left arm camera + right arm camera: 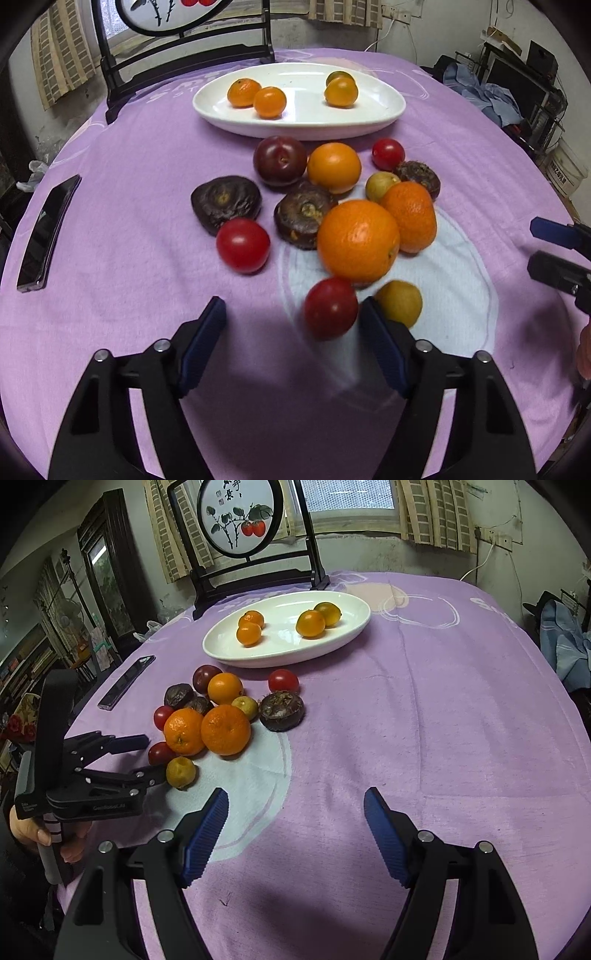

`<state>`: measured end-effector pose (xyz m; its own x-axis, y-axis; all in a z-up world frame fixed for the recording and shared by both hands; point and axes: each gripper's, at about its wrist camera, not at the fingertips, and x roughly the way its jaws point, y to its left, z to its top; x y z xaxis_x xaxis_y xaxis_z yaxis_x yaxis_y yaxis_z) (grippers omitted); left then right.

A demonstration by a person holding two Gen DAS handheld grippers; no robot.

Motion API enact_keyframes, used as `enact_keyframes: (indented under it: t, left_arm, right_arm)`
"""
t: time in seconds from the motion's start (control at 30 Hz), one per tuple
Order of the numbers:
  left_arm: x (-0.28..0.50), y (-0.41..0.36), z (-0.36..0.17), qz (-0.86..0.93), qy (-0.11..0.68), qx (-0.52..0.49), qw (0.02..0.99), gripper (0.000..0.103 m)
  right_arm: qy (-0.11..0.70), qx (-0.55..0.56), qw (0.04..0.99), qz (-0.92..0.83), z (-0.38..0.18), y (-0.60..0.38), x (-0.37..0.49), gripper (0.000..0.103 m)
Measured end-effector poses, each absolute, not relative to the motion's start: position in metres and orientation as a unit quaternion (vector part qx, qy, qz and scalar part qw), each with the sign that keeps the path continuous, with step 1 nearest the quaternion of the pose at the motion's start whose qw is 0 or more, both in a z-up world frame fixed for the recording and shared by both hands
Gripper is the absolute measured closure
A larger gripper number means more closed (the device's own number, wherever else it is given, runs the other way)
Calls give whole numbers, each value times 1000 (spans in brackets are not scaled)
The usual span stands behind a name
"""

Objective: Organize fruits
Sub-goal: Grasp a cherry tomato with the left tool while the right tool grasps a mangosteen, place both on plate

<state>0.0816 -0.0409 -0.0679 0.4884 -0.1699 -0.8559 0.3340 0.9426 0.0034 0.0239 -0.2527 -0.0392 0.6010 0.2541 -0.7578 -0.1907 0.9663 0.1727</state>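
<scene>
A white oval plate [369, 122] [343, 642] at the far side of the table holds several small oranges [269, 102] [310, 624]. A pile of fruit lies on the purple cloth before it: oranges [357, 240] [225, 729], red tomatoes [242, 244], a dark plum [279, 160], wrinkled dark fruits [225, 201] [281, 710] and small yellow fruits [399, 302] [180, 772]. My left gripper [291, 317] [147, 760] is open, with a red tomato [330, 308] [159, 753] between its fingers, close to the right one. My right gripper [295, 812] is open and empty over bare cloth.
A black phone [46, 232] [125, 683] lies at the table's left edge. A dark wooden stand with a round painted screen [240, 517] stands behind the plate. Clutter and clothes [491, 99] sit beyond the table's right side.
</scene>
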Motion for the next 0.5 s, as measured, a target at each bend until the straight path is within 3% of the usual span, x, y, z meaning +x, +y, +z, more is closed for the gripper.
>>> enact_keyframes:
  t: [0.1, 0.17, 0.5]
  left_arm:
    - [85, -44, -66, -165, 485, 82, 855, 54]
    - [82, -46, -63, -187, 485, 77, 851, 78]
    - [74, -20, -59, -176, 486, 46, 855, 78]
  right_arm:
    - [432, 30, 892, 128, -39, -249, 25, 26]
    - [434, 21, 891, 132, -39, -245, 27, 26]
    - [467, -38, 873, 135, -56, -207, 63, 26]
